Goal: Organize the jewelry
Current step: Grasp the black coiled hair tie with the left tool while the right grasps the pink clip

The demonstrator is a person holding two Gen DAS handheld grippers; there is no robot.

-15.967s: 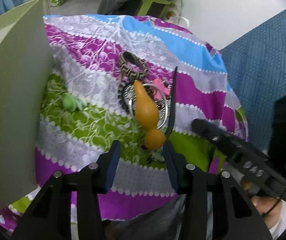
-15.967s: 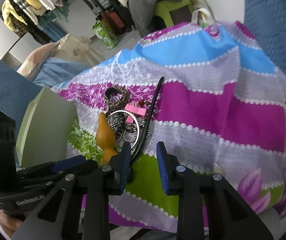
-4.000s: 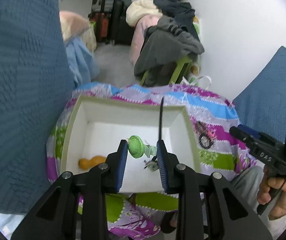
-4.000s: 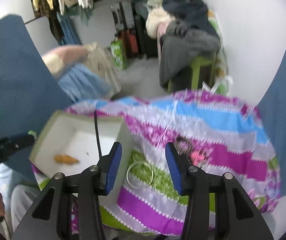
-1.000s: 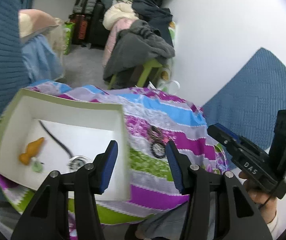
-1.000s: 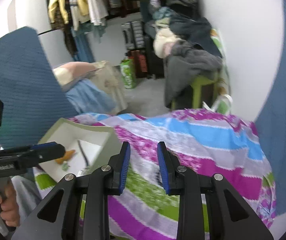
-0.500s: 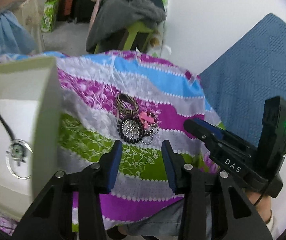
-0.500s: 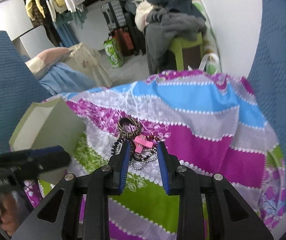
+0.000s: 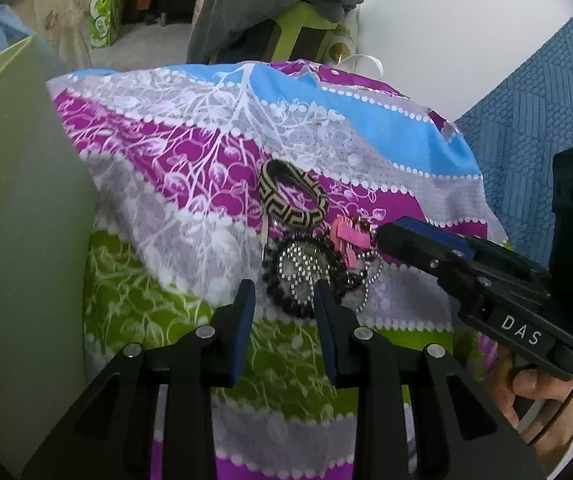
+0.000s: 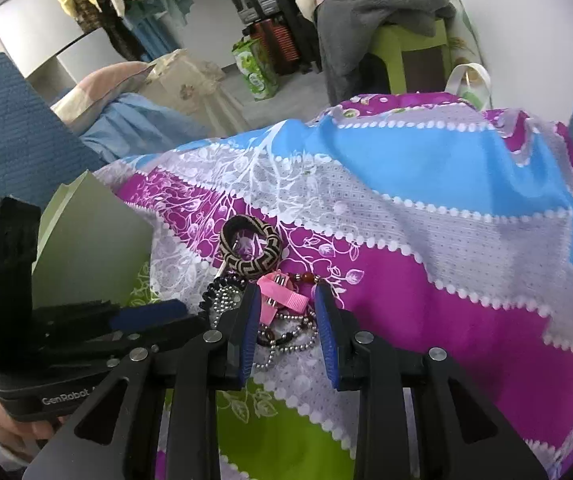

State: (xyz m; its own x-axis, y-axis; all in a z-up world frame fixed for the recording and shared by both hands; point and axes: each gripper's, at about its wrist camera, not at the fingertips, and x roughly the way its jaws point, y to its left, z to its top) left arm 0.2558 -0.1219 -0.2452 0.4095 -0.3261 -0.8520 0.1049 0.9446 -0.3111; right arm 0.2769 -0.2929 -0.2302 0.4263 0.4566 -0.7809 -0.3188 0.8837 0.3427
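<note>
Striped floral cloth [image 9: 190,168] fills my left wrist view, with the jewelry pile as my landmark: a woven bangle [image 9: 292,200] on its far side, a black beaded bracelet [image 9: 304,276] nearest me, a pink clip [image 9: 346,236] to its right. A second ago the box's open inside faced me; now only the box's pale green wall [image 9: 18,220] shows, left of the pile, its contents hidden. My left gripper [image 9: 282,312] has dropped to the pile, jaws narrowing, pads not yet pressing the bracelet. So I judge I'm fetching the next piece.

From the right wrist, my right gripper [image 10: 284,328] sits low over the pile, jaws narrow, unchanged, straddling the pink clip [image 10: 282,296] and a ball chain [image 10: 286,344] without squeezing. Bangle [image 10: 250,248] beyond, box [image 10: 90,240] left.
</note>
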